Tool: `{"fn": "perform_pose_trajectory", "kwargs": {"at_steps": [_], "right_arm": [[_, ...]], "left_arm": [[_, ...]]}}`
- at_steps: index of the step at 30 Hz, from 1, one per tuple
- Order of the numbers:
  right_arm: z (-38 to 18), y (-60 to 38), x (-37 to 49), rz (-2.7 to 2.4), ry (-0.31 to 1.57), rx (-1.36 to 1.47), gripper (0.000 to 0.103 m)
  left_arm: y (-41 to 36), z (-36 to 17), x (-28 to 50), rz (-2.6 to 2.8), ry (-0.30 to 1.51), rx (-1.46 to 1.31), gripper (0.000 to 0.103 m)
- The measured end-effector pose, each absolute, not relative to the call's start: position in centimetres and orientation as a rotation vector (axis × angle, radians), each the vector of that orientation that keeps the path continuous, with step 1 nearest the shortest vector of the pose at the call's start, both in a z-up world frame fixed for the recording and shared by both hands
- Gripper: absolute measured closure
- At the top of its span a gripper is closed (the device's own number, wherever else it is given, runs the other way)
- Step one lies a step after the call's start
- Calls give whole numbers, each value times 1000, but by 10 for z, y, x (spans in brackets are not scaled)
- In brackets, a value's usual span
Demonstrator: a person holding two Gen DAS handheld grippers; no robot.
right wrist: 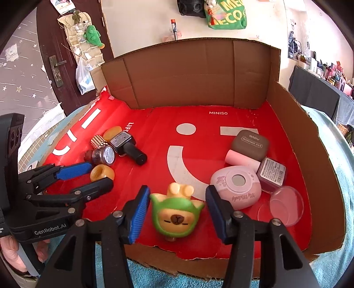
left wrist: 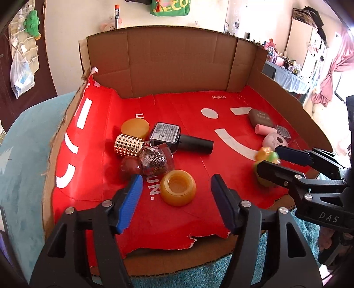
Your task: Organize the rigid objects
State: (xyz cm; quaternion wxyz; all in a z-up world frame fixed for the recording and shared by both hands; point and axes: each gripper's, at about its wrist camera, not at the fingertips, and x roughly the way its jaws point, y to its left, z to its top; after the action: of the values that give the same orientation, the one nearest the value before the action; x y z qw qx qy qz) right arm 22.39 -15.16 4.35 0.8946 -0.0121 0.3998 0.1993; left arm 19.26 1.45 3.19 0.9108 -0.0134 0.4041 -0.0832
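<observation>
Left tool (left wrist: 177, 188) spread wide, pads clear of the amber jar (left wrist: 178, 187) sitting between them on the red liner (left wrist: 188, 115) of the cardboard tray (left wrist: 172, 64), just in front of a cluster of small bottles (left wrist: 152, 146). Right tool (right wrist: 177, 212) likewise parted, flanking the green-hooded figurine (right wrist: 176, 218) without touching it, near the tray's front edge beside the pink compact (right wrist: 236, 186).

Background: green tote bag (right wrist: 227, 15) at 12 o'clock on wall; green plush toy (right wrist: 93, 35) and plastic bag (right wrist: 84, 77) at 10 o'clock on dark door (right wrist: 44, 55); teal blanket (left wrist: 24, 144) underneath.
</observation>
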Motion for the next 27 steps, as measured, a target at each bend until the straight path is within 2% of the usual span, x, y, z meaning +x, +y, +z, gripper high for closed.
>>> {"fn": "perform_pose_trajectory", "kwargs": {"at_steps": [2, 7, 19, 25, 27], "right_arm": [[47, -153, 220, 412, 819, -24, 41], [58, -160, 208, 400, 783, -8, 36], [73, -179, 177, 331, 696, 40, 10], [74, -183, 167, 297, 659, 49, 0], [74, -185, 163, 280, 643, 52, 0]], "left_arm": [[16, 35, 189, -168, 825, -32, 30], [15, 44, 176, -153, 797, -27, 27], [13, 60, 138, -88, 706, -13, 4], [17, 61, 127, -29, 667, -9, 0], [18, 60, 124, -6, 656, -3, 0]]}}
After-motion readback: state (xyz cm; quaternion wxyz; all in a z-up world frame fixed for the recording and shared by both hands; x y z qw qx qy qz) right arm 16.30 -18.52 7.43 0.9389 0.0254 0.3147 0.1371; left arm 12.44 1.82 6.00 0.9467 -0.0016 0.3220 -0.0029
